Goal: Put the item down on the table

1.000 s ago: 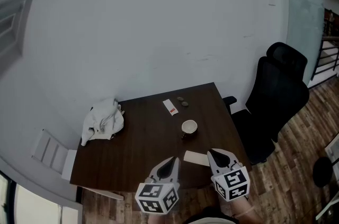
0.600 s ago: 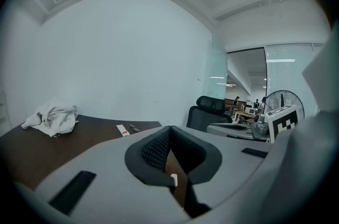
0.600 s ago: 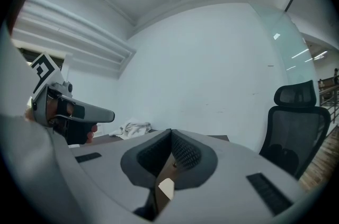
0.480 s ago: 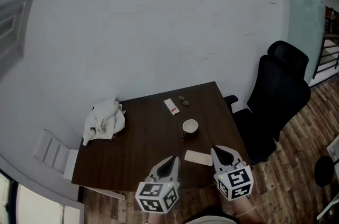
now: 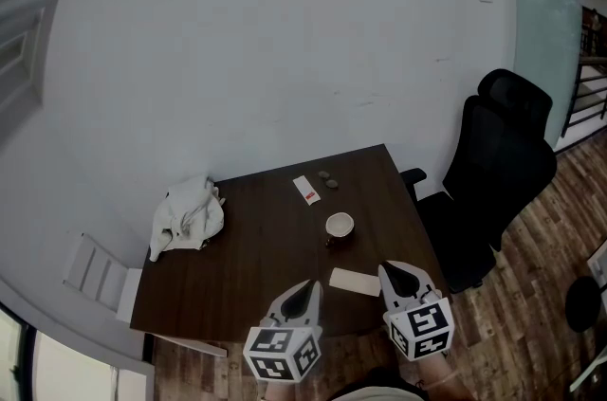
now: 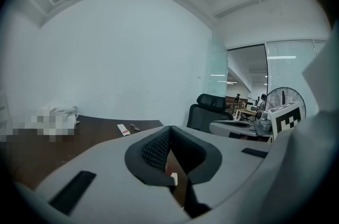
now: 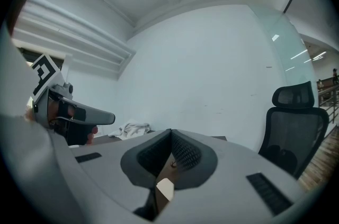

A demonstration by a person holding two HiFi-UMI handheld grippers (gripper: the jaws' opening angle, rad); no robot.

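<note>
nearest me, my left gripper (image 5: pixel 308 287) and right gripper (image 5: pixel 391 272) hover over the near edge of the table (image 5: pixel 256 243), both clenched on nothing. just beside the right one a flat tan card (image 5: pixel 354 282) lies on the wood. i take it for the item, already down. if so, i should lift straight away without brushing it. beyond stands a cup (image 5: pixel 339 226), and a white cloth (image 5: pixel 187 214) lies far left.
</note>
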